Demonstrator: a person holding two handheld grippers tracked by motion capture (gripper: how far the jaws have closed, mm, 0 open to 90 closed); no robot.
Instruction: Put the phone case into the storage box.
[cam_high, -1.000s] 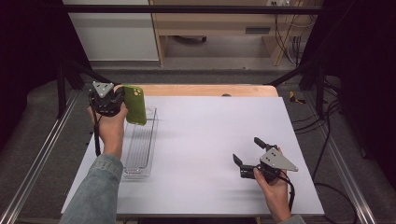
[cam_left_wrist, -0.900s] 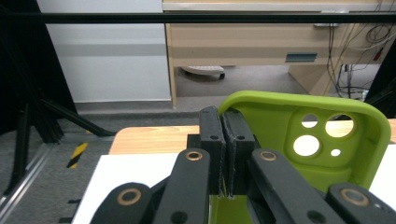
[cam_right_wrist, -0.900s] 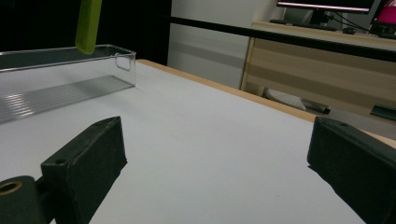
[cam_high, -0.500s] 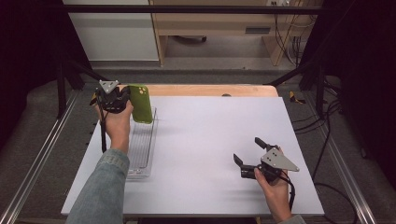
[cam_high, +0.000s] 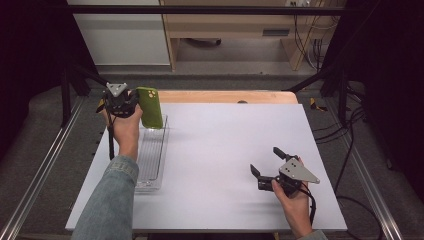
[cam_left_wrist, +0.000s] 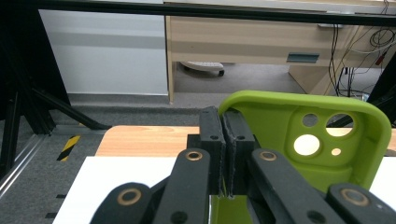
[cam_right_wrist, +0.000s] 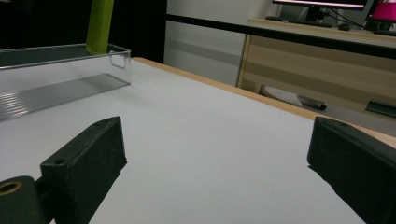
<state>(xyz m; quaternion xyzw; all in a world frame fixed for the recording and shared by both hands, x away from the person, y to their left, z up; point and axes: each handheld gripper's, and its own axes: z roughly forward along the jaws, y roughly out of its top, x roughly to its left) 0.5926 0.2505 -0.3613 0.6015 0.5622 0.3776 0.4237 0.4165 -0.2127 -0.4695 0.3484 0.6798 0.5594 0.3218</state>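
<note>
A green phone case (cam_high: 149, 107) hangs in the air over the far end of a clear plastic tray (cam_high: 152, 150) at the table's left. My left gripper (cam_high: 131, 103) is shut on the case's edge. In the left gripper view the two jaws pinch the rim of the case (cam_left_wrist: 322, 140), whose camera cut-outs face me. My right gripper (cam_high: 265, 167) rests low at the table's near right, open, with nothing between its jaws. The right gripper view shows the tray (cam_right_wrist: 60, 74) far off to the left, with the green case (cam_right_wrist: 100, 23) above it.
The white table top (cam_high: 225, 145) has a wooden strip (cam_high: 225, 96) along its far edge. Black frame rails run down both sides. A wooden desk and cables stand beyond the table.
My left gripper has carried the green case farther away along the tray toward the table's far edge. The right gripper has stayed where it was.
</note>
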